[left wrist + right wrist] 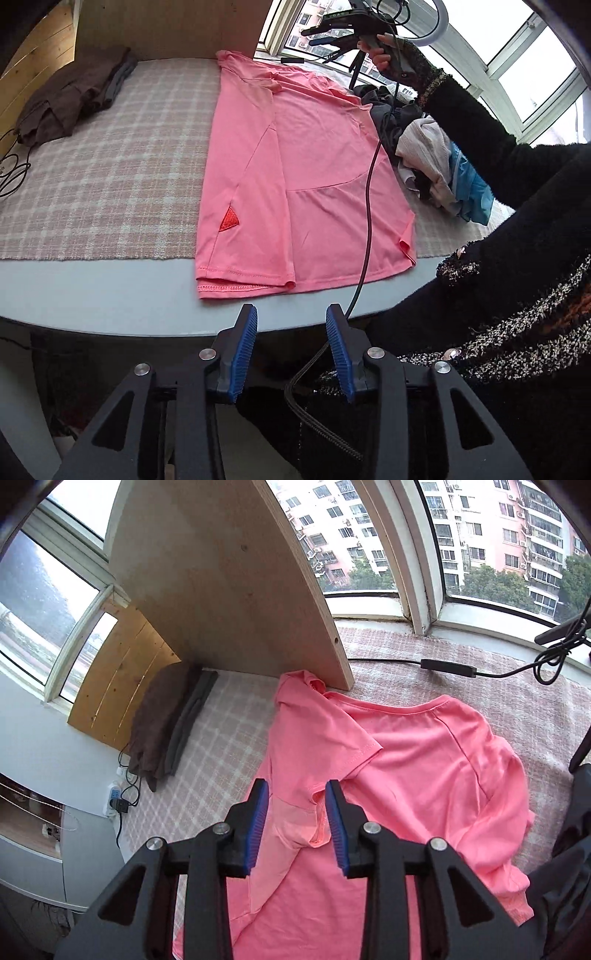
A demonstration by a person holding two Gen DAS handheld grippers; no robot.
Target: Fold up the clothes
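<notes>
On the checked cloth (110, 177) that covers the surface, the pink T-shirt (295, 177) lies flat with one side panel folded over its middle; its hem hangs slightly past the cloth's near edge onto the bare grey surface (92, 295). A small red triangle patch (229, 220) shows near the folded edge.

My left fingers (291, 343) stand wide apart with nothing between them, held low in front of the surface edge, short of the shirt's hem. My right fingers (297, 819) are also spread wide and hold nothing; they hang above the shirt's upper part, over a folded sleeve (332, 746) near the collar. From the left wrist view, my right hand (384, 51) grips its tool up near the window, and a black cable (369, 206) trails from it across the shirt.

A folded stack of brown and grey clothes (74, 96) sits at the far left of the cloth, beside a wooden board (229, 576). A heap of unfolded clothes (432, 162), white, dark and blue, lies just beside the shirt's right edge.
</notes>
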